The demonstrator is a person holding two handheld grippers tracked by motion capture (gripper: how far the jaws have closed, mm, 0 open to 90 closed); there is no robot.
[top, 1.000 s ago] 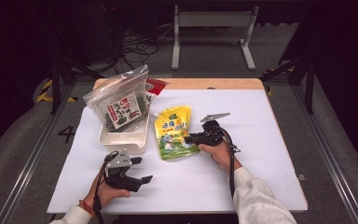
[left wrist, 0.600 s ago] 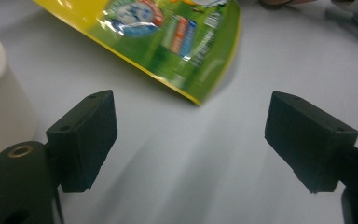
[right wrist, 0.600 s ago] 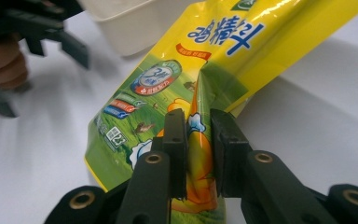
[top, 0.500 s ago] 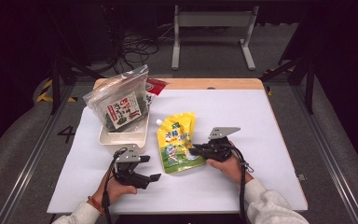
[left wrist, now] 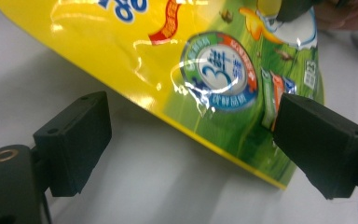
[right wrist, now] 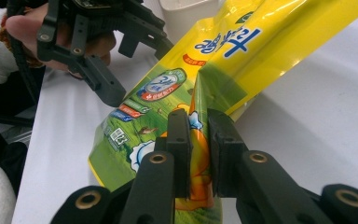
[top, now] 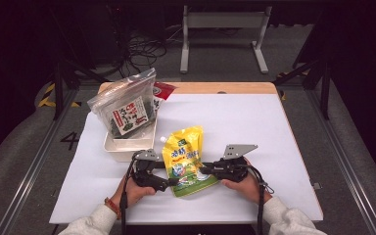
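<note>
A yellow and green stand-up pouch [top: 186, 156] lies flat on the white table near its front edge. My right gripper [top: 203, 170] comes in from the right and is shut on the pouch's lower right edge; in the right gripper view [right wrist: 199, 126] the pads pinch a raised fold of the pouch [right wrist: 242, 51]. My left gripper [top: 171, 175] sits at the pouch's lower left. Its jaws have just been opening and now stand wide [left wrist: 186, 140], with the pouch's [left wrist: 205, 70] green bottom corner lying between them, untouched by the pads.
A white tray [top: 118, 149] stands at the left behind the left hand, holding a clear bag of seaweed snacks [top: 127, 107]. A red packet [top: 162, 90] lies behind it. A metal stand [top: 223, 29] is on the floor beyond the table.
The right gripper has dragged the pouch toward the near edge of the table. The left gripper has moved right, up to the pouch's lower left corner.
</note>
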